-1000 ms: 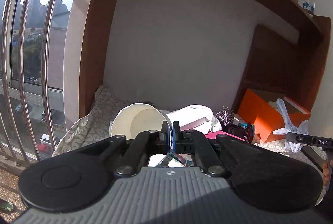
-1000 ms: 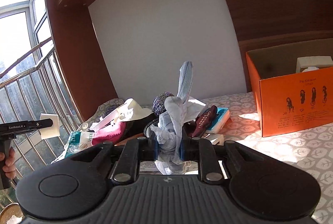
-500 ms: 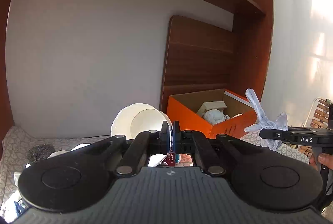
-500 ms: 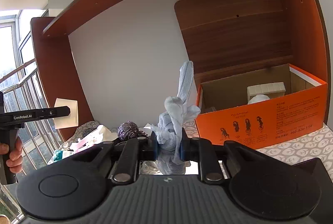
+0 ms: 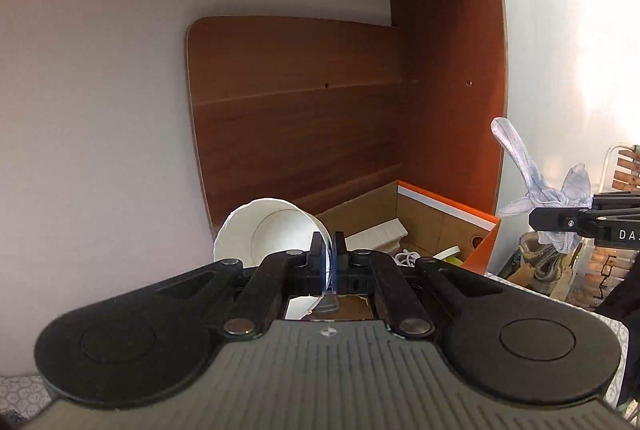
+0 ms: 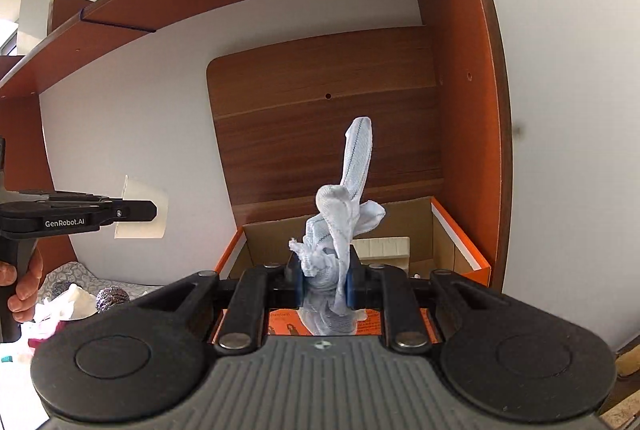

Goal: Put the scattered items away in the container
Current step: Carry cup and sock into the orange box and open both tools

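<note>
Presently, a cup (image 5: 272, 230) and a cloth (image 6: 340, 230) are clamped by closed grippers before the box (image 6: 460, 242); clutter (image 6: 76, 304) is left beside it.

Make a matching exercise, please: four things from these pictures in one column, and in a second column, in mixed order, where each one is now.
Things:
1. paper cup
2. pale blue cloth
3. cream block
4. steel scourer

Places:
A. lying inside the orange box
B. pinched at its rim by the left gripper
C. on the patterned cover, far left in the right wrist view
D. clamped in the right gripper

Pairs: 1-B, 2-D, 3-A, 4-C
</note>
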The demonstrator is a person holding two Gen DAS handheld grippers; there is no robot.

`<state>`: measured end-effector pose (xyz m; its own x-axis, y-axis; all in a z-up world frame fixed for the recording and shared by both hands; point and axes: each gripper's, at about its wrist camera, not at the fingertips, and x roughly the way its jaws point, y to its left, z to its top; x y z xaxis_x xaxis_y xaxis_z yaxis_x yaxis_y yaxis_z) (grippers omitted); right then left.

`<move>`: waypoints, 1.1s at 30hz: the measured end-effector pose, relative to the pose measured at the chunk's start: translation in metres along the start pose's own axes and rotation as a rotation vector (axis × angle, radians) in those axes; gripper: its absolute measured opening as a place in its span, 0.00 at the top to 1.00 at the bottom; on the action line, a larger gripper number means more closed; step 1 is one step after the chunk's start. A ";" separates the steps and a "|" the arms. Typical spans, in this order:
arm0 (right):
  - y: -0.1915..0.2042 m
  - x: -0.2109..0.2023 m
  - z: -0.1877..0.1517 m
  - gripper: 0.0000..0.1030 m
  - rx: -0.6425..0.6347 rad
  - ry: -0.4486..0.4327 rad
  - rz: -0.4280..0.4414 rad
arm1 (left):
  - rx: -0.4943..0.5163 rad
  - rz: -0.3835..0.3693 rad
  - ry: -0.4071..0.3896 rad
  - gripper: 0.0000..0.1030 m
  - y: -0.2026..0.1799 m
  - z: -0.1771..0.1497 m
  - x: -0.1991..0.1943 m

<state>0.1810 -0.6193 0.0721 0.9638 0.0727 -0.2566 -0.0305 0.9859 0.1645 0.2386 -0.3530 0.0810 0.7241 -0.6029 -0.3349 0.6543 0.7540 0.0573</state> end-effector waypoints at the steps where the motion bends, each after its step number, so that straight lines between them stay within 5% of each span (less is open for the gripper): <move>1: -0.005 0.005 0.003 0.84 0.001 0.002 -0.010 | 0.001 0.010 0.007 0.95 -0.002 0.002 0.013; 16: -0.044 0.115 0.015 0.84 -0.079 0.145 -0.121 | 0.021 0.186 0.176 0.95 -0.019 -0.003 0.139; 33: -0.073 0.167 -0.009 0.84 -0.002 0.268 -0.160 | 0.004 0.199 0.317 0.95 -0.017 -0.010 0.177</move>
<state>0.3421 -0.6775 0.0088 0.8524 -0.0467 -0.5208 0.1154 0.9882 0.1003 0.3534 -0.4697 0.0115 0.7339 -0.3338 -0.5916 0.5090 0.8470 0.1536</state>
